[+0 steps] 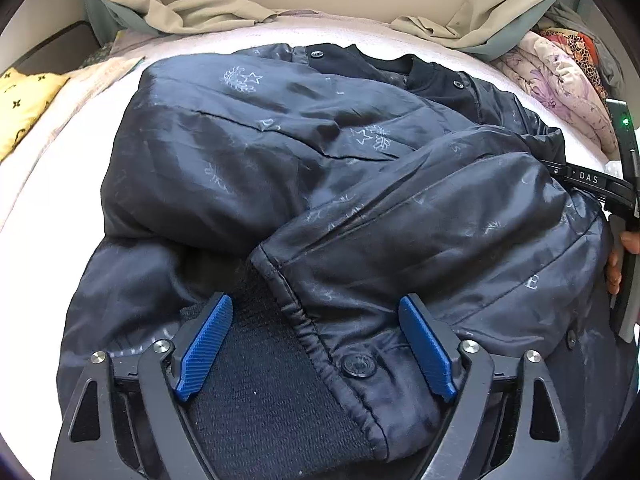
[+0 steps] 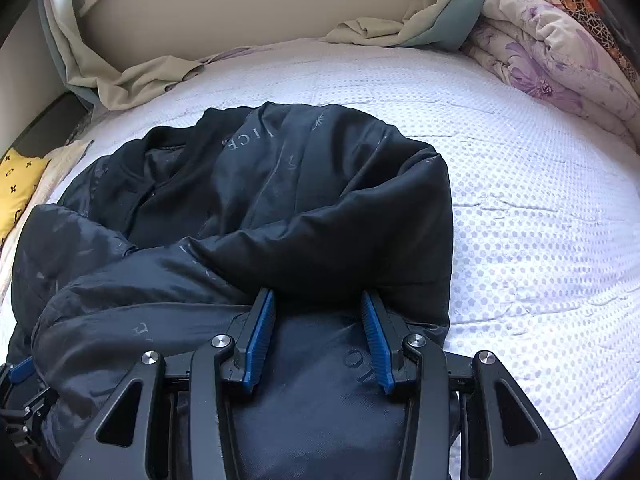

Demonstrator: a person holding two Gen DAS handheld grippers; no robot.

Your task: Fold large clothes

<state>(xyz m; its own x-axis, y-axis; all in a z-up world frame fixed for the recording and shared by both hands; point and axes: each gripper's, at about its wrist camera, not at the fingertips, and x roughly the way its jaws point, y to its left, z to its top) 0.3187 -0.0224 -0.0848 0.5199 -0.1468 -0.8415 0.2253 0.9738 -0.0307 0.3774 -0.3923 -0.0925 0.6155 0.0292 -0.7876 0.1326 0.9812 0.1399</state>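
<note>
A dark navy padded jacket [image 1: 304, 152] with faint pale prints lies bunched on the white bed, collar toward the far wall and one sleeve folded across its body. My left gripper [image 1: 316, 302] stands open wide over the near hem. The black knit waistband [image 1: 260, 384] and a sleeve cuff [image 1: 296, 312] lie between its blue pads [image 1: 206, 346], which do not press them. In the right wrist view my right gripper [image 2: 318, 296] is at the jacket's [image 2: 280, 184] right side. Thick fabric fills the gap between its pads [image 2: 260, 340], and a fold drapes over the fingertips. That gripper [image 1: 622, 200] and a hand show at the right edge of the left wrist view.
The white dotted mattress cover [image 2: 540, 240] stretches out to the right of the jacket. A crumpled beige and green sheet [image 1: 208, 8] lies against the far wall. A folded floral quilt [image 2: 560, 56] sits at the far right, a yellow pillow [image 1: 24, 104] at the left.
</note>
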